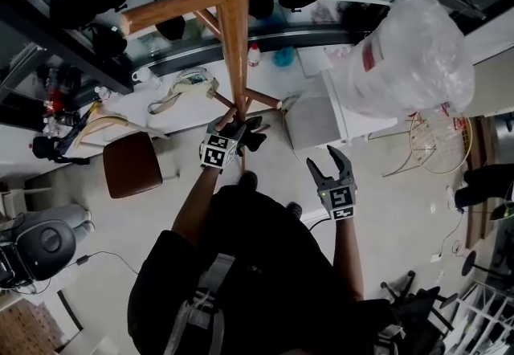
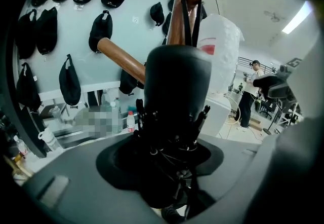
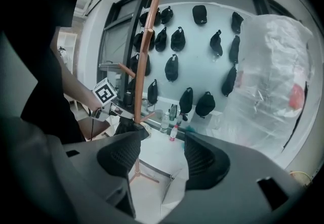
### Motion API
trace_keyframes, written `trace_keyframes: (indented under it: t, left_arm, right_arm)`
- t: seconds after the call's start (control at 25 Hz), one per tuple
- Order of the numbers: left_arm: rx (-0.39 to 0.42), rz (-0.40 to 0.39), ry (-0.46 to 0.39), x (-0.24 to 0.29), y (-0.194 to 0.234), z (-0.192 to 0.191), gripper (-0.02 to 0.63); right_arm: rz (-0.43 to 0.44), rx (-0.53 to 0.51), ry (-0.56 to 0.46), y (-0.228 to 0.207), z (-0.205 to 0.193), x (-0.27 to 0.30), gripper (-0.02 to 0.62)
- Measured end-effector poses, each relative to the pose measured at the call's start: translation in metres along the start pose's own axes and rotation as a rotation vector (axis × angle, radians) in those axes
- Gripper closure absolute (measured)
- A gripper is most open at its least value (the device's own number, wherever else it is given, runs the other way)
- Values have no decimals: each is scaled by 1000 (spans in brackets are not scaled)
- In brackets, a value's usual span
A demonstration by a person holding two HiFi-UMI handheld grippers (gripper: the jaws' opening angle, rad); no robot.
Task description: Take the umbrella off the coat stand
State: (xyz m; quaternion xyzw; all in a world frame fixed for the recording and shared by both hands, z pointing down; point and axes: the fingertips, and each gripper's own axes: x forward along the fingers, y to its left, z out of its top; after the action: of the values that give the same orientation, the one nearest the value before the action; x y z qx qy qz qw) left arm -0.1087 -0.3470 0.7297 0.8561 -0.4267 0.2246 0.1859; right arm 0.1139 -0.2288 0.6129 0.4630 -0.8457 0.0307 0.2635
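The left gripper (image 1: 241, 130) is clenched on the umbrella (image 2: 177, 86), a folded black one. Its pads press on either side of the bunched rib tips, with the rounded end sticking out past them. The umbrella hangs close against the wooden pole of the coat stand (image 1: 233, 24), low down near the short lower pegs.

The right gripper (image 3: 162, 152) hangs off to the side, well apart from the stand. Its jaws are spread wide with nothing between them.

Underfoot is a pale floor, with a brown stool (image 1: 132, 163) near the stand's base and a white cabinet (image 1: 313, 120) on the other side. A big clear plastic bag (image 1: 414, 52) bulges beside the cabinet. Black caps (image 3: 202, 61) hang in rows on the light wall behind, above a counter with a few bottles (image 3: 173, 132).
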Motion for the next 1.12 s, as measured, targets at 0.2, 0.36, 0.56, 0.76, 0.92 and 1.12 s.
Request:
trace_keyframes:
  t: [0.2, 0.36, 0.56, 0.76, 0.92, 1.12]
  left_arm:
    - [-39, 30, -13, -6, -1, 6, 377]
    - [-53, 65, -24, -13, -1, 15, 379]
    - [-72, 87, -41, -23, -5, 24, 380]
    - [-76, 107, -51, -28, -6, 31, 380]
    - [-83, 129, -57, -35, -5, 35, 380]
    - [-93, 156, -59, -44, -5, 36, 380]
  right_arm:
    - [16, -13, -1, -3, 0, -5, 324]
    - [36, -22, 2, -7, 2, -12, 324]
    - [61, -31, 6, -12, 1, -17, 324]
    - [90, -40, -3, -14, 3, -17, 324]
    - [112, -50, -12, -16, 6, -15, 324]
    - [138, -55, -14, -18, 5, -15, 324]
